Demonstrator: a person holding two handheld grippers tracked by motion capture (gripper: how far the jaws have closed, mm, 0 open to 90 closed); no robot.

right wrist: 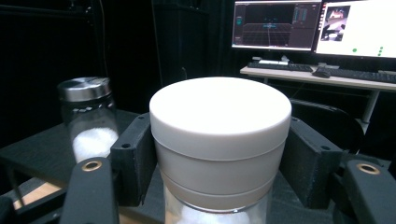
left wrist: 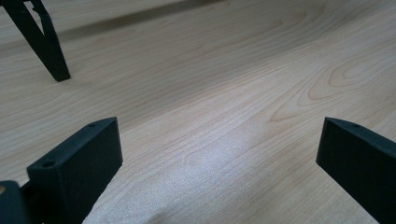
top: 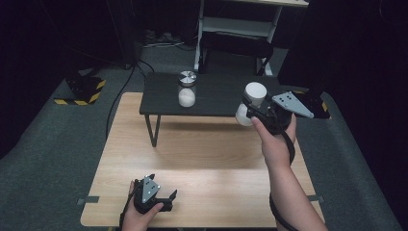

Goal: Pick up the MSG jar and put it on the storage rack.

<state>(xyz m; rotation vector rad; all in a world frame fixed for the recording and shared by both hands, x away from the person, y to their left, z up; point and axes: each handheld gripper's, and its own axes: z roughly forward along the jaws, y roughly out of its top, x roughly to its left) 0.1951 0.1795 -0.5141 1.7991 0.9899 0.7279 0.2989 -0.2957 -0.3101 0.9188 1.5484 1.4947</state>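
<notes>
- Two tools: our right tool (top: 255, 111) is clamped on the white-lidded jar (top: 251, 103), held aloft; a loosened squeeze could drop it.
- Our left tool (top: 163, 197) rests apart on the desk (top: 202, 159).

floor: grey carpet (top: 57, 144) around the wooden surface (top: 202, 192) | beyond it: white desk (right wrist: 317, 79) with two lit monitors (right wrist: 275, 25) (room dark)
</notes>
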